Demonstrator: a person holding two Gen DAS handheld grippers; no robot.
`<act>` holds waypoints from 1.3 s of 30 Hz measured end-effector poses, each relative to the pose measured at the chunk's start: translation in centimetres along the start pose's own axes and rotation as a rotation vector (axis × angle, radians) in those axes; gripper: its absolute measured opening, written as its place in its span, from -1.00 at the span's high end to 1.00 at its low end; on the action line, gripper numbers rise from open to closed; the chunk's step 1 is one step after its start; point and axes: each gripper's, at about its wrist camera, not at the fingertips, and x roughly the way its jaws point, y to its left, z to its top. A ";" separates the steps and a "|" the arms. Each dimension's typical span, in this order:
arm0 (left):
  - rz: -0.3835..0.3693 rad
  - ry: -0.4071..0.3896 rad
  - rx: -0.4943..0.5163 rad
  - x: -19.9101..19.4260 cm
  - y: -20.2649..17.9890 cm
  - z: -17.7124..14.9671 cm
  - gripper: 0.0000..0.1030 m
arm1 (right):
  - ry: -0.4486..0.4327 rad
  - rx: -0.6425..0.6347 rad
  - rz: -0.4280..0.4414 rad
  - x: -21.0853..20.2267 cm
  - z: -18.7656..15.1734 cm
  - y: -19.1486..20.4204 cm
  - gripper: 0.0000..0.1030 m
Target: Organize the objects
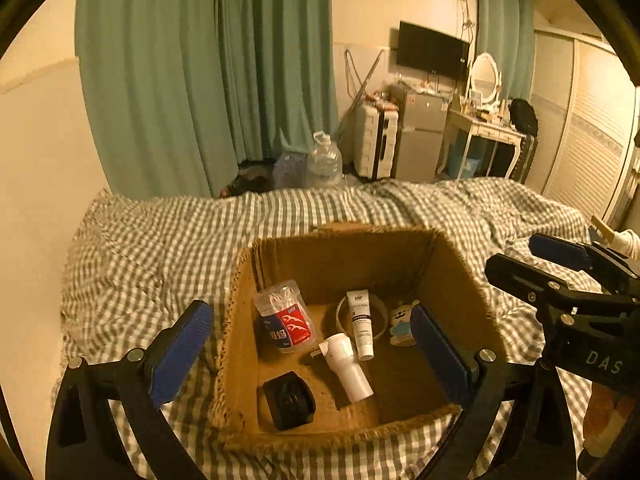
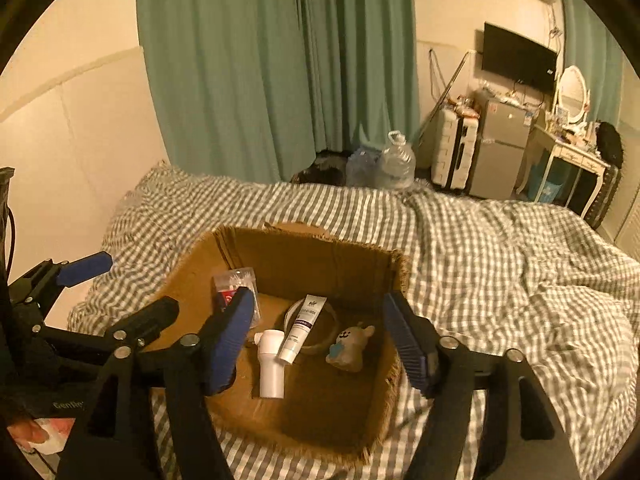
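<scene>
An open cardboard box (image 1: 452,280) sits on the checked bed cover; it also shows in the right wrist view (image 2: 188,264). Inside lie a cotton swab tub (image 1: 286,318), a white tube (image 1: 360,324), a white cylindrical device (image 1: 348,368), a black round object (image 1: 288,400), a tape ring (image 1: 342,310) and a small plush toy (image 1: 402,322). My left gripper (image 1: 316,356) is open and empty, held over the box. My right gripper (image 2: 320,344) is open and empty, also over the box. The tube (image 2: 302,328), device (image 2: 271,364) and plush (image 2: 350,346) show between its fingers.
The bed cover (image 1: 160,248) spreads around the box. Behind the bed are green curtains (image 1: 200,80), water jugs (image 1: 324,160), a suitcase (image 1: 376,140), a small fridge (image 1: 420,132) and a dressing table (image 1: 488,132). A wall lies to the left.
</scene>
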 end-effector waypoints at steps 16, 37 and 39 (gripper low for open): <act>0.005 -0.185 -0.017 -12.8 -0.9 -2.1 -1.00 | -0.234 0.015 -0.128 -13.8 -2.5 1.2 -0.70; 0.105 -0.294 -0.002 -11.1 -1.4 -11.1 -1.00 | -0.363 0.043 -0.166 -12.3 -12.9 0.6 -0.84; 0.104 -0.289 -0.007 -10.7 -1.3 -11.5 -1.00 | -0.359 0.041 -0.166 -11.7 -13.2 0.8 -0.85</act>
